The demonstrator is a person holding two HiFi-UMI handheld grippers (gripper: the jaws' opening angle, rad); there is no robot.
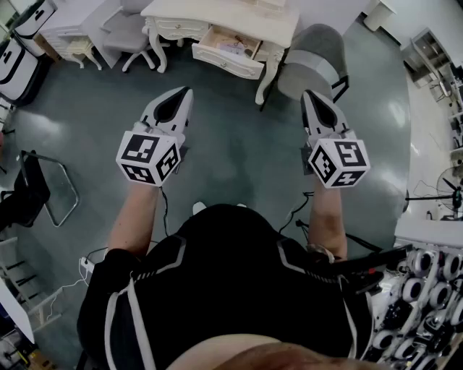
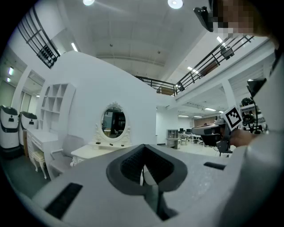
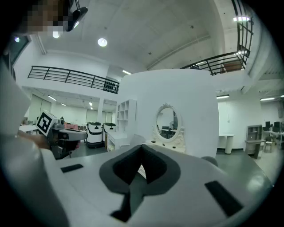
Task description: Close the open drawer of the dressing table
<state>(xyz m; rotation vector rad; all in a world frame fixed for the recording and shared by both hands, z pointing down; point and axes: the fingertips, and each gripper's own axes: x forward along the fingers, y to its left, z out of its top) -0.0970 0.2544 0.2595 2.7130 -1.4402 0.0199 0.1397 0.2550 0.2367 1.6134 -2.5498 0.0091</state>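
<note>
Distance governs this moment. The cream-white dressing counter with carved legs [image 1: 217, 13] stands at the far side of the grey floor [image 1: 231, 152]. Its shallow cream drawer [image 1: 226, 58] juts out toward the person, open, with papers or small items lying inside. Both claws are well apart from it.

The left claw [image 1: 188, 92], a white two-jaw tool with a marker cube at its near end, is held out in front of the body and points toward the far side. Its own view shows the dark ribbed pads [image 2: 129, 163] meeting at the tips with nothing between them, so it is clenched and empty. The right claw [image 1: 307, 95] is carried the same way on the right, and its own view also shows it clenched on nothing.

Held level and forward like this, they look readied for a walk-up rather than a grasp. Closed tips would suit pushing a drawer front flat.

A grey upholstered chair [image 1: 318, 50] sits just right of the drawer, beside the counter's leg, so the approach probably has to come in from its left. An oval mirror in a carved white frame [image 2: 113, 123] shows beyond the left claw's jaws, which suggests that claw is roughly aimed at the counter. By my reading, nothing has touched the drawer yet.
</note>
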